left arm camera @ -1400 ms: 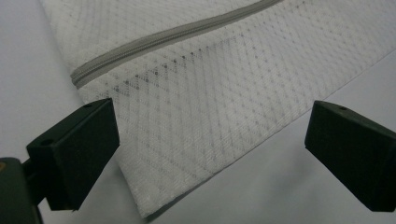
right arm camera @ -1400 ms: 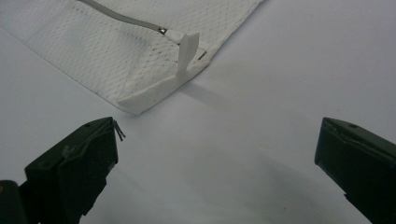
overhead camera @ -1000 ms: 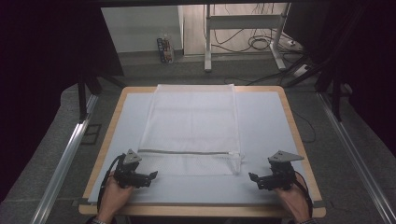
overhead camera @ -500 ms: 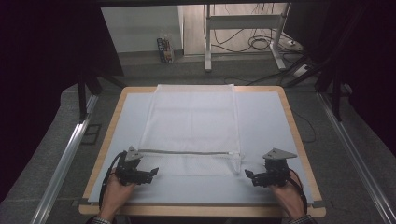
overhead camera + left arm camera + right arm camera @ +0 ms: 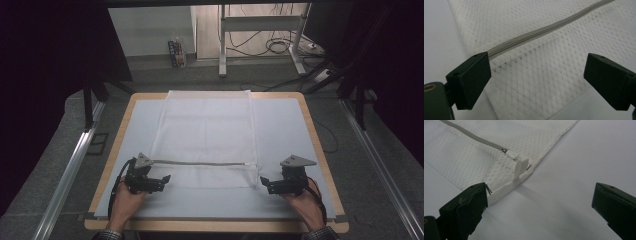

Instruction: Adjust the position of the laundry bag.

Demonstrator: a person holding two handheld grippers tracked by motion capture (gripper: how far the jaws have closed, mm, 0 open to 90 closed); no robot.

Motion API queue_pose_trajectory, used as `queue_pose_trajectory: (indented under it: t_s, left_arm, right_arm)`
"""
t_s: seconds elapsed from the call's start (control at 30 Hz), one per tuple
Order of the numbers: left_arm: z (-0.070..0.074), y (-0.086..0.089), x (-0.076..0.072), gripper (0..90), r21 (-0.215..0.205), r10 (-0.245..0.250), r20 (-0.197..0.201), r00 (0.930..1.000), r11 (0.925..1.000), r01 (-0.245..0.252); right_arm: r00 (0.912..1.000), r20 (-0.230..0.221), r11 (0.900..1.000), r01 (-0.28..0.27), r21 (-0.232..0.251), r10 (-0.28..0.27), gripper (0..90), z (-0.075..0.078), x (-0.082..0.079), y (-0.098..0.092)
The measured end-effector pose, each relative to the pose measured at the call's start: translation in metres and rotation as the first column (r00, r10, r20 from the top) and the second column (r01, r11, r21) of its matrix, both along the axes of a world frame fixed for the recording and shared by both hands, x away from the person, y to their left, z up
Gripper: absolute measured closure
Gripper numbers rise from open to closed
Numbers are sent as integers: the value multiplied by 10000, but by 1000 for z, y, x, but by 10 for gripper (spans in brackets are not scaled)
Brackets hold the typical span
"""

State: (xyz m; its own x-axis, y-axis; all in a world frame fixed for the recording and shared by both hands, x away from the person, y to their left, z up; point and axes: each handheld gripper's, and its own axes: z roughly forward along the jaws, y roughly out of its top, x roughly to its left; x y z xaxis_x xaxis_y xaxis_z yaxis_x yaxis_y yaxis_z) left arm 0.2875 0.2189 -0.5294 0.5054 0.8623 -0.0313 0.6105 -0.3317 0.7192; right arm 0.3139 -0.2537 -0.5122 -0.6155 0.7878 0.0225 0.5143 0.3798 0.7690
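A white mesh bag (image 5: 207, 132) lies flat on the table, with a grey zipper (image 5: 200, 163) running across its near part. My left gripper (image 5: 164, 179) is open at the bag's near left corner, its jaws wide apart over the mesh (image 5: 544, 75) and the zipper (image 5: 536, 35). My right gripper (image 5: 263, 182) is open just off the bag's near right corner. In the right gripper view the white zipper pull (image 5: 520, 167) stands up at the zipper's end near the bag's edge (image 5: 506, 187), between the jaws and ahead of them.
A pale sheet (image 5: 285, 130) covers the wooden table (image 5: 320, 150), whose rim shows all round. Metal rails (image 5: 65, 175) run along both sides on the floor. Beyond the far edge are a stand's legs (image 5: 222, 45) and cables (image 5: 280, 47).
My right gripper has moved left toward the bag's near right corner. The left gripper has shifted slightly right over the bag's corner. The bag has not moved.
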Motion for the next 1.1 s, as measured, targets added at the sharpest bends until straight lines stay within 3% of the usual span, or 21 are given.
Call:
queue_pose_trajectory:
  t_s: [0.1, 0.17, 0.4, 0.5, 0.7, 0.87, 0.97, 1.1]
  left_arm:
    - [0, 1, 3, 59, 79, 34, 30, 10000, 10000, -34]
    - [0, 3, 4, 43, -32, 15, 150, 9999, 10000, -14]
    - [-2, 6, 13, 76, 389, 352, 302, 9989, 9986, -364]
    - [-1, 10, 14, 114, 413, 541, 444, 9976, 9976, -559]
    - [-2, 21, 25, 178, 239, 921, 482, 9946, 9954, -933]
    - [-2, 23, 32, 219, 266, 964, 482, 9942, 9949, -978]
    - [-1, 25, 38, 305, 165, 883, 461, 9950, 9959, -892]
    - [-1, 27, 42, 343, 105, 931, 491, 9944, 9955, -937]
  right_arm:
    - [9996, -281, 9997, 80, 250, -73, 1, -1, 3, 0]
    - [9989, -462, 9998, 110, 160, -102, 17, 0, 6, 2]
    - [9994, -341, 10000, 67, 34, -66, 88, 4, 9, 4]
    - [9986, -532, 10000, 3, -82, -7, 126, 5, 14, 7]
    - [9995, -325, 9998, 19, -183, -25, 218, 9, 21, 14]
    - [9998, -137, 9995, 133, -302, -137, 279, 10, 27, 18]
    - [9998, -7, 9994, 200, -297, -201, 318, 12, 35, 23]
    - [9997, -61, 9993, 245, -282, -247, 324, 13, 41, 27]
